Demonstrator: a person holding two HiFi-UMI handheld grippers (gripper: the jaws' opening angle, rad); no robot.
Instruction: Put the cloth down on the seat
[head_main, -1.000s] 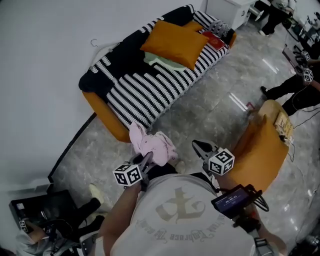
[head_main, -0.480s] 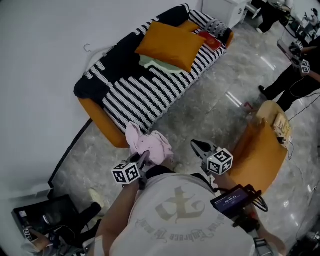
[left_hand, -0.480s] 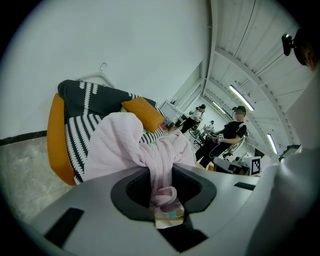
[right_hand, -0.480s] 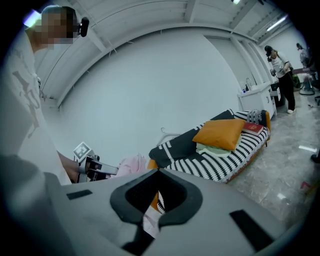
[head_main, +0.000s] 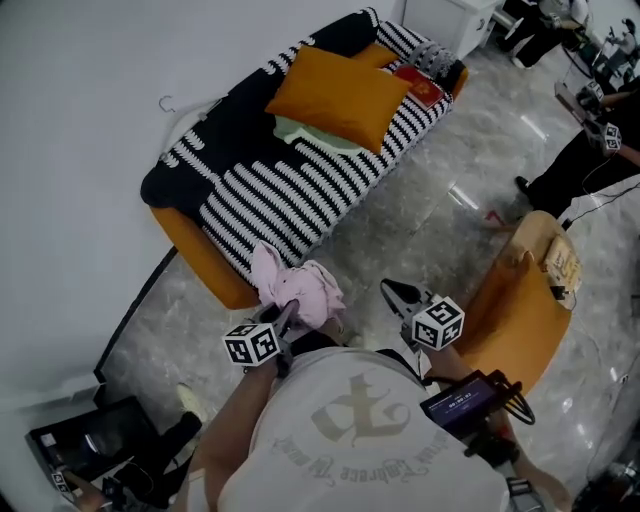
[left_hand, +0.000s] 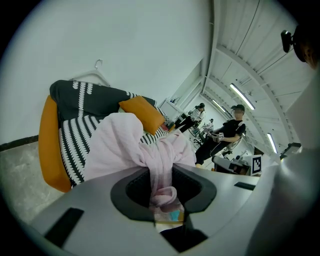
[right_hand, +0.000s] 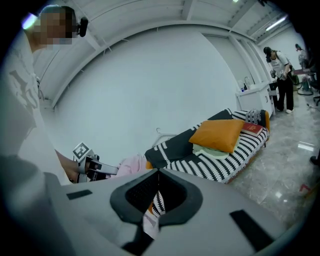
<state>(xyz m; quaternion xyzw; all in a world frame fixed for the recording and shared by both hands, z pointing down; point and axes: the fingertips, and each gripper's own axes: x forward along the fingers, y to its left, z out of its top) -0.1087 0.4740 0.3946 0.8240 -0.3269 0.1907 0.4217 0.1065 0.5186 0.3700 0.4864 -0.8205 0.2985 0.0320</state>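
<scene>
Pink, soft and crumpled, the cloth (head_main: 295, 290) is bunching into a twisted neck where your left gripper (head_main: 288, 318) is pinching it. In the left gripper view the folds (left_hand: 135, 145) are billowing above the jaws. You are holding it in the air at the near end of the sofa (head_main: 290, 190), not on the seat. Your right gripper (head_main: 395, 293) is hanging beside it, jaws pressed together on nothing.

A knitted black-and-white striped cover is draping the orange sofa. A plump orange cushion (head_main: 340, 95) is lying toward its far end, and a red book (head_main: 425, 90) beyond that. An orange chair (head_main: 520, 300) is standing on the glossy marble floor (head_main: 420, 220) at your right. Nothing is blocking the near seat.

Since a second ago the pinch is holding unchanged, and the sofa is sliding slightly leftward in your head view.
</scene>
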